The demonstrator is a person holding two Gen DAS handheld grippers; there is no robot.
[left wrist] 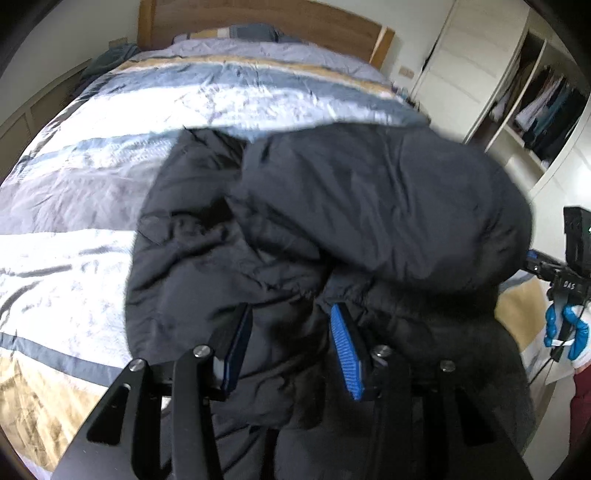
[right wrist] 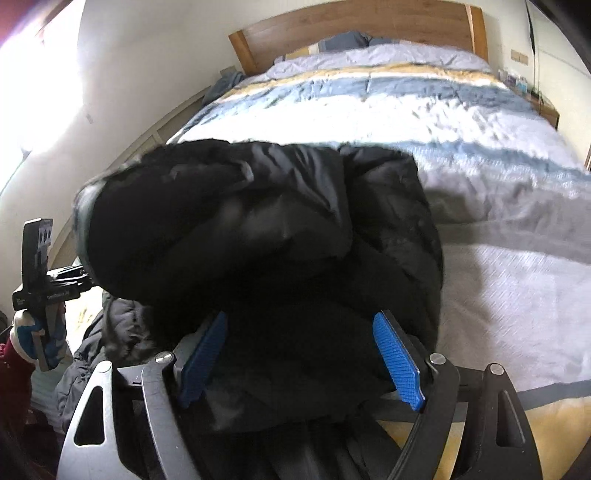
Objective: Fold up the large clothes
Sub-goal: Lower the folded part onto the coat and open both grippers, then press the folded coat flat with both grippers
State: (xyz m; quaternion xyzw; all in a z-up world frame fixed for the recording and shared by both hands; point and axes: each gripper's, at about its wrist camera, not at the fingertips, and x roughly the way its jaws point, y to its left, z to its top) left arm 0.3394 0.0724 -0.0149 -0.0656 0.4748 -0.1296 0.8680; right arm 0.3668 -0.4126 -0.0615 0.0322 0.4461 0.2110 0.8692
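Black padded jacket point(left wrist: 332, 221), puffy and crumpled, lies bunched at the foot end of the bed, on the striped quilt of white, blue-grey and tan bands point(left wrist: 110, 155). Wooden headboard point(left wrist: 258, 22) stands well beyond the jacket. Left tool point(left wrist: 291, 343): blue-padded fingers spread, hovering over the jacket's near fold; pads not pressing the cloth, nothing pinched. Right tool point(right wrist: 301, 350): fingers spread wider, jacket bulk showing between them, pads clear of it as far as the blur allows. From the left wrist view, a blue-gloved hand point(left wrist: 565, 328) shows to the jacket's right, holding the other tool's handle. White open wardrobe point(left wrist: 535, 103) with hanging clothes stands right of the bed.
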